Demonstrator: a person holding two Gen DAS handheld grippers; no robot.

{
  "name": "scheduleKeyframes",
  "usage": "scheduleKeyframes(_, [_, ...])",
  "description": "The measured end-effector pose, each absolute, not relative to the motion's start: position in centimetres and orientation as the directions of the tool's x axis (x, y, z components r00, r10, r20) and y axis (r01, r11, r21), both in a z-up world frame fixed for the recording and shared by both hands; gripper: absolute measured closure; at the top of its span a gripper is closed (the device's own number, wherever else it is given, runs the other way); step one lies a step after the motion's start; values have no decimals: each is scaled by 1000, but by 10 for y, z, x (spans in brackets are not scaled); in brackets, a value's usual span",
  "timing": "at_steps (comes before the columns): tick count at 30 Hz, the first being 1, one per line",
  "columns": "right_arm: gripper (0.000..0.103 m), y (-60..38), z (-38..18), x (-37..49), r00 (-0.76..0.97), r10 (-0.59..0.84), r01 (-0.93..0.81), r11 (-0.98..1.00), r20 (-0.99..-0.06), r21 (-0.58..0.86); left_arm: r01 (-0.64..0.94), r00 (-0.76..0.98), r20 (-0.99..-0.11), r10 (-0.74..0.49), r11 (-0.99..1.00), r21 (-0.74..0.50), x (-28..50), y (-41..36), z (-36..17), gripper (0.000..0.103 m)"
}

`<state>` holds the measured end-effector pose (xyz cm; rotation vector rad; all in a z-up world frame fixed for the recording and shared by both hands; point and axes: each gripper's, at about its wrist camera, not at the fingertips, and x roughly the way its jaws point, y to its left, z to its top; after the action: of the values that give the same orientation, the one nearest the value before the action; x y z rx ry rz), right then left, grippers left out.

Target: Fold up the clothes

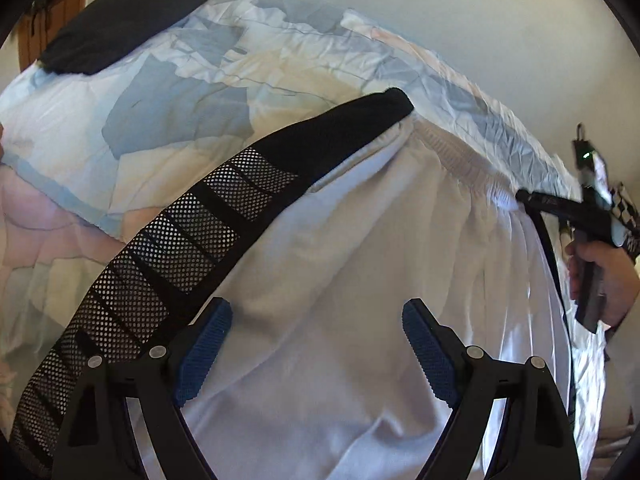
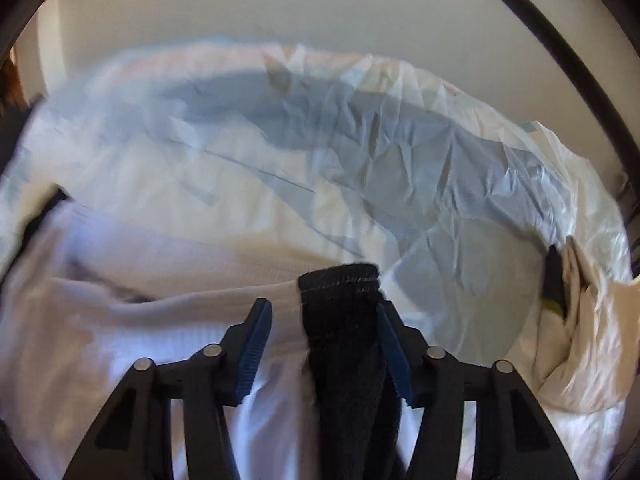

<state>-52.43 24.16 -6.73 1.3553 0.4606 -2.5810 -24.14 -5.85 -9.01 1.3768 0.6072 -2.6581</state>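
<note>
From my left wrist camera, the left gripper (image 1: 316, 344) hangs with its jaws wide, nothing between the pads, just above the white shorts (image 1: 360, 280) spread on the bed (image 1: 180, 92). The elastic waistband (image 1: 460, 156) runs along the far edge of the shorts, so I judge the garment's long axis runs from that band back toward me. A black mesh side stripe (image 1: 192, 240) slants along the left edge from near left to far middle. At the right end of the waistband I see the right gripper (image 1: 520, 198), held in a hand (image 1: 600, 276). A folded dark garment (image 1: 116, 20) lies at the far left of the bed.

From my right wrist camera, the right gripper (image 2: 324, 344) has its jaws half closed around the black stripe (image 2: 348, 320) at the waistband corner; the right pad touches it, the left stands off. The view is blurred. The risk I see: the corner slips out before the pads bite, or only one layer gets pinched and the fold goes crooked.
</note>
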Motion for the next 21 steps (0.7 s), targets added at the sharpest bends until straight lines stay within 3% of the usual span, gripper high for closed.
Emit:
scheduleKeyframes(1, [56,242,-69,-528,-558,-17,303,-935,-829,-185,259,-591,-800,107,-914,-313,-243,-61,-92,16])
scheduleKeyframes(4, [57,244,-73,-537,-535,-6,300,-936,-845,-183,258,-587,-803,101,-917,-304,-244,-62,-93,16])
scheduleKeyframes(6, [53,246,-75,-540,-515,1,314,-930,-857,-189,252,-584,-806,94,-923,-290,-244,-58,-94,16])
scheduleKeyframes(8, [41,250,-73,-541,-516,7,310,-931,-857,-194,246,-586,-805,93,-926,-286,-244,-56,-94,16])
scheduleKeyframes(9, [41,252,-73,-540,-511,6,319,-927,-860,-196,244,-586,-805,94,-926,-286,-243,-56,-94,16])
scheduleKeyframes(10, [57,254,-74,-539,-504,-18,343,-922,-864,-181,246,-586,-805,96,-925,-290,-243,-57,-94,16])
scheduleKeyframes(14, [73,250,-76,-530,-533,-45,390,-899,-845,-198,257,-589,-801,102,-917,-306,-242,-62,-92,16])
scheduleKeyframes(21, [81,277,-70,-551,-535,-39,263,-957,-844,-122,259,-599,-796,91,-918,-299,-241,-62,-91,16])
